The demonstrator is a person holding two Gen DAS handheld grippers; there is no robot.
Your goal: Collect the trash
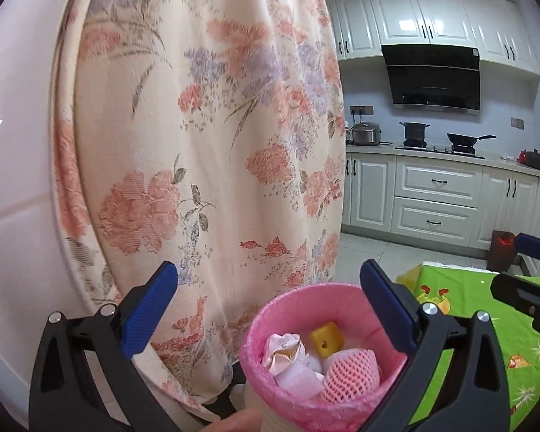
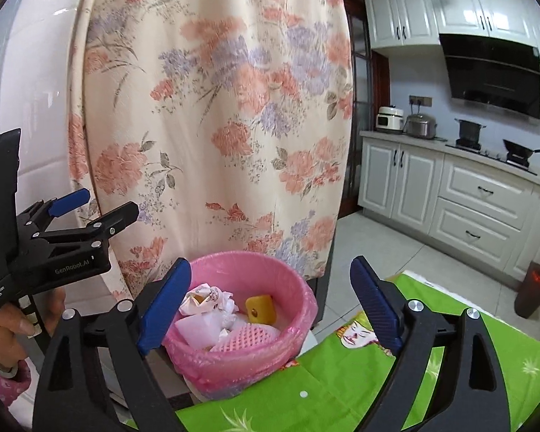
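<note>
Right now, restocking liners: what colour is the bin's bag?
Pink bag, clearest in the right wrist view.

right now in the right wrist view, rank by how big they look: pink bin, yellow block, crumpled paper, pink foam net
1. pink bin
2. crumpled paper and pink foam net: look about alike, and the net is partly hidden
3. yellow block

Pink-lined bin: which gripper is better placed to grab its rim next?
Probably left. The left gripper is open with the pink-lined bin close under its fingers. The right gripper is open too, but sits over the green tablecloth, beside the bin.
</note>
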